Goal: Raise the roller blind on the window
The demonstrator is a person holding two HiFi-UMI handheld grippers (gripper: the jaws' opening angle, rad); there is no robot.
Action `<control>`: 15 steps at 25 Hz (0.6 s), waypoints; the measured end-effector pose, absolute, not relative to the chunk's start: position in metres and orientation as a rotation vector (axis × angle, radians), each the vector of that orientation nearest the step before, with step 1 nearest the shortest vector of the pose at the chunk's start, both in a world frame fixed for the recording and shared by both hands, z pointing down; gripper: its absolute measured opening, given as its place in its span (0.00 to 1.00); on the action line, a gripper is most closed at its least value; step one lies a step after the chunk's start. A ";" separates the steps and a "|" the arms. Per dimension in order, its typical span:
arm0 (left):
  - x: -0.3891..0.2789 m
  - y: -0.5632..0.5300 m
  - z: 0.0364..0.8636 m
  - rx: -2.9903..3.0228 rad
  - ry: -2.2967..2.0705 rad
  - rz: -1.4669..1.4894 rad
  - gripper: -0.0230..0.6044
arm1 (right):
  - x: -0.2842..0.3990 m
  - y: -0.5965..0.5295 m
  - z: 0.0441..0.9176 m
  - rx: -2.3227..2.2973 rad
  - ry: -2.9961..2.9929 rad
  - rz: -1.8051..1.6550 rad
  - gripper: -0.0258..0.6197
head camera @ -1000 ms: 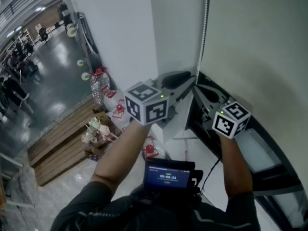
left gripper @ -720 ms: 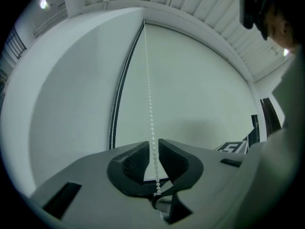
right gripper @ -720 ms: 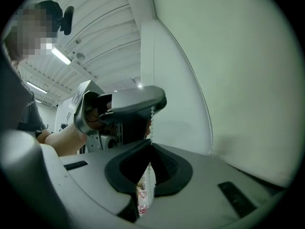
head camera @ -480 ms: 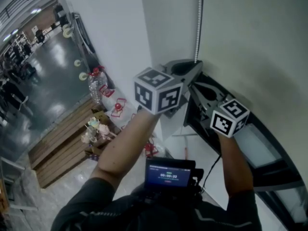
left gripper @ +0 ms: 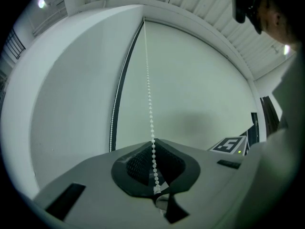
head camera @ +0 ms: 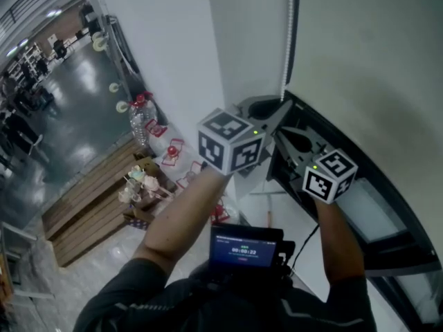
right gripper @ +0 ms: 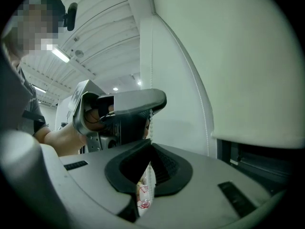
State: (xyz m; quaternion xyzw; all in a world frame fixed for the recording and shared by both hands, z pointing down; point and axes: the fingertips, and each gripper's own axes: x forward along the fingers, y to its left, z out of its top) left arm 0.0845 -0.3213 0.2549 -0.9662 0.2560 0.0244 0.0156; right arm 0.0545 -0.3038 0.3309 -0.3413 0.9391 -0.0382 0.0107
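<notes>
Head view: left gripper (head camera: 275, 109) and right gripper (head camera: 280, 134), just below it, both are clamped on the bead chain (head camera: 289, 40) at the left edge of the roller blind (head camera: 367, 61); white wall (head camera: 166, 47) stands close beside.

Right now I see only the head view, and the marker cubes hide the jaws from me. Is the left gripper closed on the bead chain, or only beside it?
Observer: It is closed on it. In the left gripper view, the left gripper is shut on the bead chain, which runs straight up in front of the roller blind.
Operator: And the other one, please?
Observer: The right gripper is also shut on the chain. Its own view shows the beads entering between its jaws from the left gripper above.
</notes>
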 end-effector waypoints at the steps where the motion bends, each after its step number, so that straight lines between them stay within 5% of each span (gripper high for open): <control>1: 0.084 -0.322 0.259 -3.007 0.803 0.072 0.03 | 0.054 -0.304 0.336 -1.068 2.935 -0.132 0.04; 15: 0.084 -0.322 0.319 -3.060 0.847 -0.029 0.03 | 0.062 -0.299 0.390 -1.151 3.051 -0.205 0.05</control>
